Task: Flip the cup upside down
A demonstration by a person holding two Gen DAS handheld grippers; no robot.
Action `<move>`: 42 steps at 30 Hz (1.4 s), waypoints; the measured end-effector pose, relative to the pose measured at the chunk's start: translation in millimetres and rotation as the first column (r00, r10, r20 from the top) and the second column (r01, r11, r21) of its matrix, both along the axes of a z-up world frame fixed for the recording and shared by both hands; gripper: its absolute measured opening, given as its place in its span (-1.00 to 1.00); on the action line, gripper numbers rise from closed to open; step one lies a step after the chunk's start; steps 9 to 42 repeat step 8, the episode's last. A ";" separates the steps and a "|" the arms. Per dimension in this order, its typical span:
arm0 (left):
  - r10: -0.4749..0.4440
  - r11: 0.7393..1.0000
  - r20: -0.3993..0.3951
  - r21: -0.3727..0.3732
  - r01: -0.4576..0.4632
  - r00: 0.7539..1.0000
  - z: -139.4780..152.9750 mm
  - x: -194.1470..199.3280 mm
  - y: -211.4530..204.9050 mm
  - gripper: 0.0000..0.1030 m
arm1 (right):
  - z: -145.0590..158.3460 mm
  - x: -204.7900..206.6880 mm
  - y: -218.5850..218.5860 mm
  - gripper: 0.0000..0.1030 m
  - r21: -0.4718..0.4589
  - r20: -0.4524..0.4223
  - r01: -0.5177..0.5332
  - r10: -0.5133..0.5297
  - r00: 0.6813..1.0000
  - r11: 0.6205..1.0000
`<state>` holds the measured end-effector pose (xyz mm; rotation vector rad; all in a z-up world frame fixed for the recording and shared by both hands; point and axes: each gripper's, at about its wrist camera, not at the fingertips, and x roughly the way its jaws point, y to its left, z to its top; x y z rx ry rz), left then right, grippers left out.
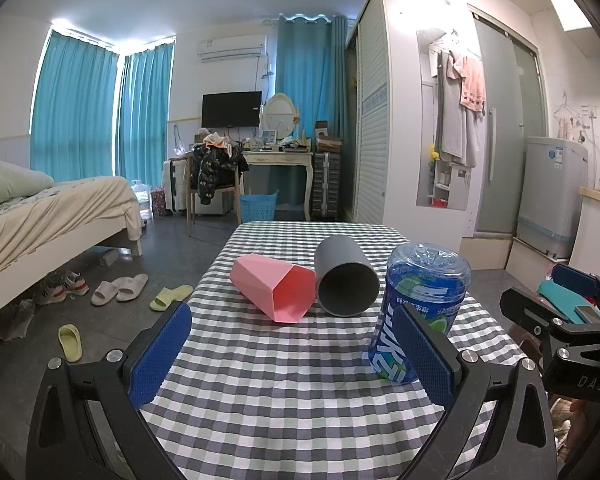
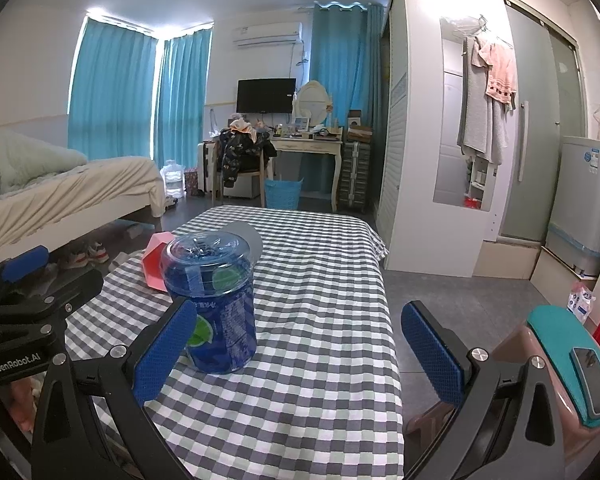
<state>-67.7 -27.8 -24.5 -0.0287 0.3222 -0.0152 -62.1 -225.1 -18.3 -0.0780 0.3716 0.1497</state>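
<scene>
A pink faceted cup [image 1: 278, 292] lies on its side on the checked table [image 1: 284, 392], mouth toward me. A grey cup [image 1: 344, 282] lies on its side just to its right, touching it. A blue plastic jar [image 1: 418, 312] stands upright to the right. My left gripper [image 1: 296, 356] is open and empty, short of the cups, its right finger in front of the jar. My right gripper [image 2: 300, 352] is open and empty, right of the jar [image 2: 214, 300], which hides most of the pink cup [image 2: 156, 260] and grey cup [image 2: 248, 238].
The table's right edge [image 2: 392, 320] drops to the floor. A pink chair with a teal cushion [image 2: 572, 360] stands at the right. A bed [image 1: 52, 216] and slippers [image 1: 120, 288] are at the left. A wardrobe [image 1: 400, 120] stands beyond the table.
</scene>
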 end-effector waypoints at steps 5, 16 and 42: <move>-0.001 1.000 0.003 0.002 0.001 1.000 0.3 -0.1 -0.6 1.00 | -0.1 -0.1 0.4 0.99 -0.001 0.001 0.000 0.000 1.000 1.000; -0.018 1.000 0.002 0.013 0.018 1.000 -0.8 -0.2 -0.8 1.00 | 0.0 0.1 0.2 1.00 0.000 0.000 0.000 0.000 1.000 1.000; -0.018 1.000 0.002 0.013 0.018 1.000 -0.8 -0.2 -0.8 1.00 | 0.0 0.1 0.2 1.00 0.000 0.000 0.000 0.000 1.000 1.000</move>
